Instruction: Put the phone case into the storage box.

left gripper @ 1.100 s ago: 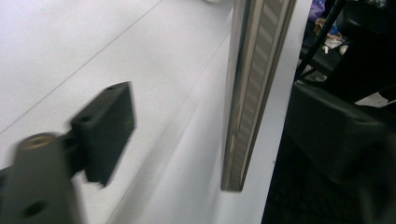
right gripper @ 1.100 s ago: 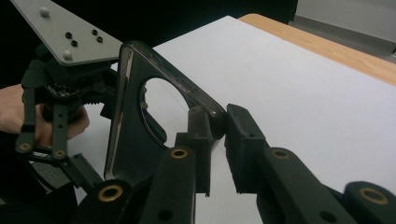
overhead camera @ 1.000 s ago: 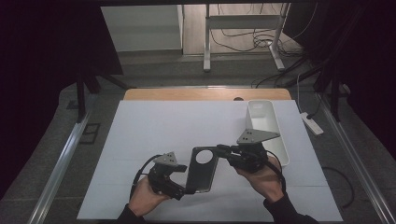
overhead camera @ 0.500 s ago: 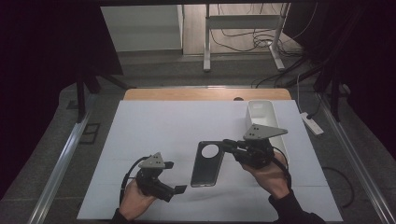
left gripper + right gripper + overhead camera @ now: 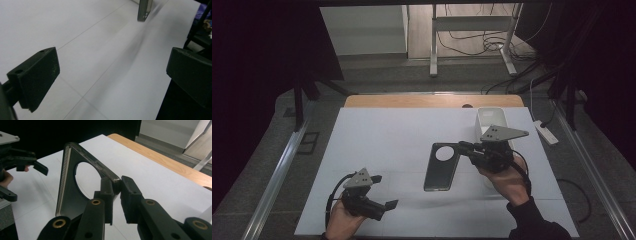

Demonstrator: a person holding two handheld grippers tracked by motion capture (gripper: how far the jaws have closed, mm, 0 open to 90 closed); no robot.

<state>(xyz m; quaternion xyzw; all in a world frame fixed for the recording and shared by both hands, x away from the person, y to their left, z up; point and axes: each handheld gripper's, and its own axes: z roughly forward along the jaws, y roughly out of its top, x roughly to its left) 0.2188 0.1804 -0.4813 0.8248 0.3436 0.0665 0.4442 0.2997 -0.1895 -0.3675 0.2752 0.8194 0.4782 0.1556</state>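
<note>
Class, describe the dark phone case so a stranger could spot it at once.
On the white table cover, look right of centre, beside the white bin. The phone case is a dark, flat rectangle pinched at one corner by the right gripper; its large round cutout sets it apart.

No text, label, brand, number or sign could be read in any of the views. The dark phone case (image 5: pixel 441 167) with its round camera cutout, at the centre of the high view, showed a plain surface, and so did its inner side in the right gripper view. The white table sheet (image 5: pixel 387 145) bore only thin straight lines. The white container (image 5: pixel 490 120) at the upper right of the sheet carried no marking that could be made out.
</note>
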